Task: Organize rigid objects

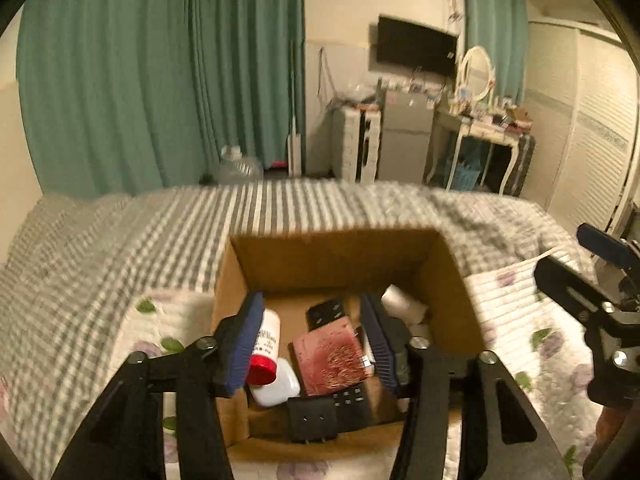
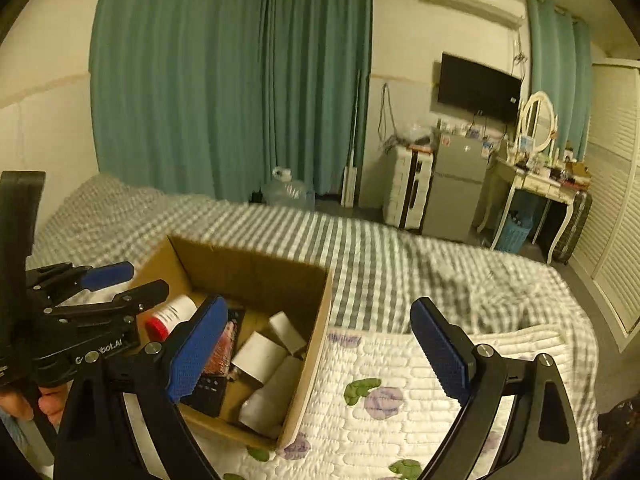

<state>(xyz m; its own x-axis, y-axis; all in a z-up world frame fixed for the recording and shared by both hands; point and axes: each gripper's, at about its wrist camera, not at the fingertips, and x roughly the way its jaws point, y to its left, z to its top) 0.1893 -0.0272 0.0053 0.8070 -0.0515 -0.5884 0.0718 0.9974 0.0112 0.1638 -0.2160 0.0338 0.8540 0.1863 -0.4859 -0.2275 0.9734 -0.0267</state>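
Observation:
An open cardboard box (image 1: 336, 256) sits on the bed and also shows in the right wrist view (image 2: 256, 268). It holds a white bottle with a red cap (image 1: 266, 350), a reddish block (image 1: 330, 360), a black remote (image 1: 352, 398), black plates, a white case and white boxes (image 2: 260, 354). My left gripper (image 1: 314, 344) is open and empty just above the box's near side. My right gripper (image 2: 320, 354) is open and empty over the box's right edge and the quilt.
The bed has a grey checked cover (image 1: 160, 232) and a white floral quilt (image 2: 400, 392). Beyond it stand teal curtains (image 2: 224, 80), a water jug (image 2: 288, 190), a small fridge (image 2: 456, 184) and a dressing table (image 2: 536, 184).

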